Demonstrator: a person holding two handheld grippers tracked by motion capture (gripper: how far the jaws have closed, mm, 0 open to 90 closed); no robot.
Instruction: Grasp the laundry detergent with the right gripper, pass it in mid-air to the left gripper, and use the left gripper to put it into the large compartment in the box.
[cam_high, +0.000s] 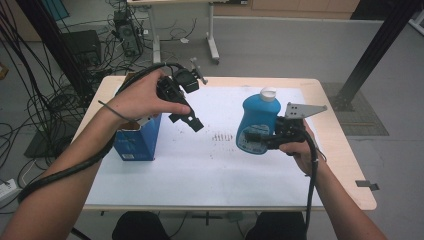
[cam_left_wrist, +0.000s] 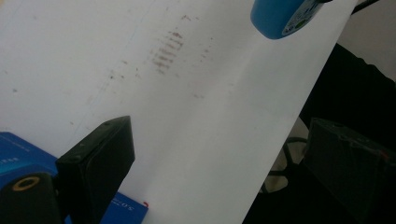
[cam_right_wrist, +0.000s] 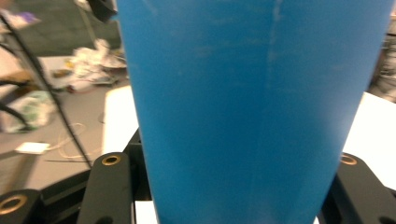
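A wooden desk (cam_high: 332, 117) carries a white sheet (cam_high: 210, 165) with faint brown smudges (cam_high: 220, 136) (near its middle). Tangled black cables (cam_high: 35, 105) cover the grey floor (cam_high: 295, 47) beyond.

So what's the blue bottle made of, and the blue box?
The blue bottle looks like plastic: smooth, slightly shiny, one even colour, with a faint moulding seam down its side in the right gripper view, and a white cap that also looks plastic. The blue box is probably cardboard: flat matte sides, sharp folded edges, printed lettering.
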